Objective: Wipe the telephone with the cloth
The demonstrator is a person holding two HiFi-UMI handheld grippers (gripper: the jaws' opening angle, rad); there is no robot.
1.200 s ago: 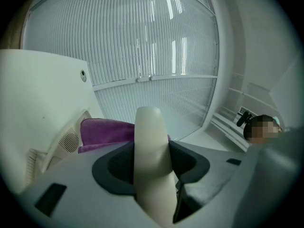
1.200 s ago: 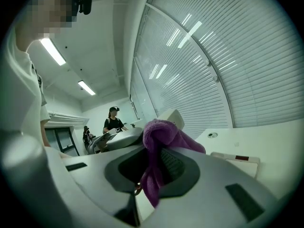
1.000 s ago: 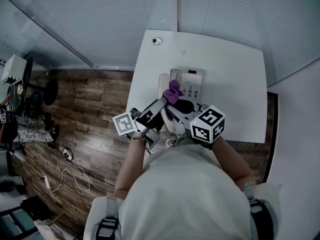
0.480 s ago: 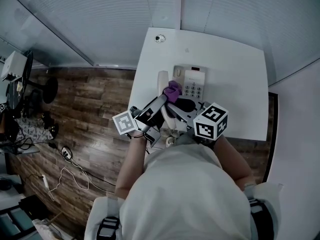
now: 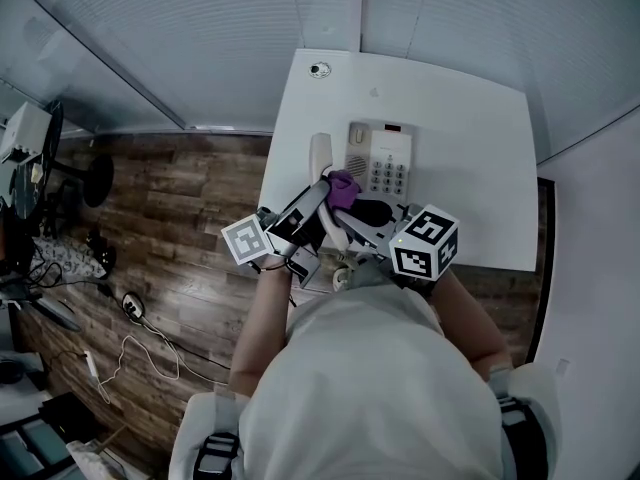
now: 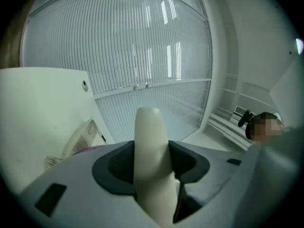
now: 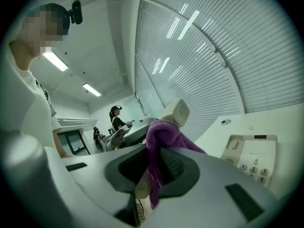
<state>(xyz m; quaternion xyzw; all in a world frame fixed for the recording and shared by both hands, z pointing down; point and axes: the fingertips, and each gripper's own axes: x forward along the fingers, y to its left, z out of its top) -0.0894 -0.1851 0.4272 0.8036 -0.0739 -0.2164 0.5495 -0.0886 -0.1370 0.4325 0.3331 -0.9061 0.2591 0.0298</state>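
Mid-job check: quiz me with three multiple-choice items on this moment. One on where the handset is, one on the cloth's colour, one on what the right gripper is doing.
1. Where is the handset?
A. On the cradle of the telephone base
B. Between the jaws of the left gripper, off the base
C. Flat on the floor

2. What colour is the cloth?
A. White
B. Green
C. Purple

3. What state is the right gripper in?
A. Shut on the cloth
B. Open and empty
C. Shut on the handset

Answers:
1 B: the left gripper view shows the cream handset clamped between that gripper's jaws.
2 C: both the right gripper view and the head view show it purple.
3 A: the right gripper view shows the cloth pinched between that gripper's jaws.
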